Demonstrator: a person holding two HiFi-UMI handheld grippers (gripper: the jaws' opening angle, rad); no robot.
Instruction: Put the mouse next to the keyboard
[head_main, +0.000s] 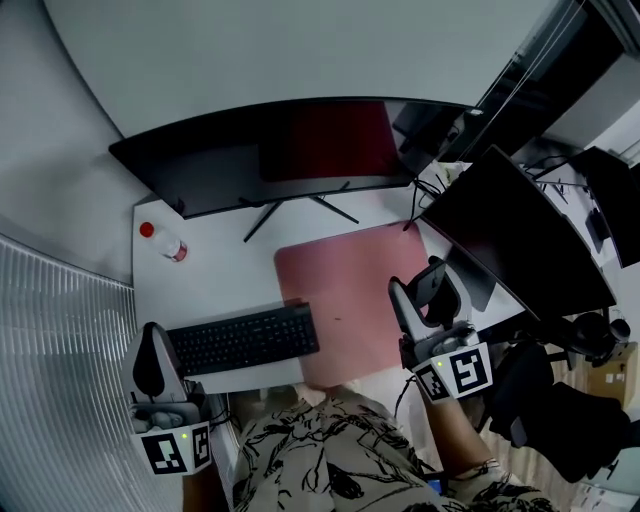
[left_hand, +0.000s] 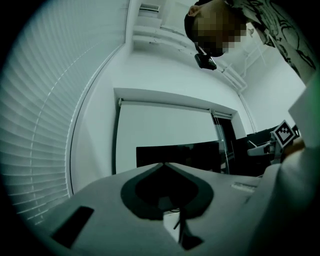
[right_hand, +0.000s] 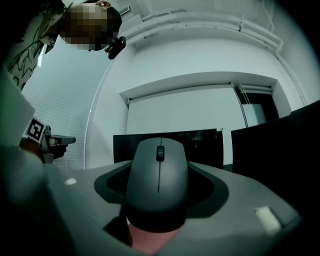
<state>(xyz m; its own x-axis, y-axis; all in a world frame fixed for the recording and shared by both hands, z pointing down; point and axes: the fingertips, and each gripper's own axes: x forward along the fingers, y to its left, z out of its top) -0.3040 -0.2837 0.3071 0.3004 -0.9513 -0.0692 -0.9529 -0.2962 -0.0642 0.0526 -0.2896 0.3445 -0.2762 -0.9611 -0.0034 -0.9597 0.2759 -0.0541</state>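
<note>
Right claw (head_main: 428, 300) clamped on mouse (right_hand: 159, 180) at its flanks, held over right edge of pink mat (head_main: 340, 290), well apart from keyboard (head_main: 245, 340).

Left claw (left_hand: 162, 167) closed, empty, off counter (head_main: 215, 275) front-left corner.

Mouse judged light, rigid, with smooth shell; side grip suitable, slip possible.

Open mat beside keyboard offers landing room. Hazards: counter front edge, second monitor (head_main: 510, 240) at right.

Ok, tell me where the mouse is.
The mouse is held by the right gripper, at the right edge of the pink mat in the head view, right of the keyboard.
</note>
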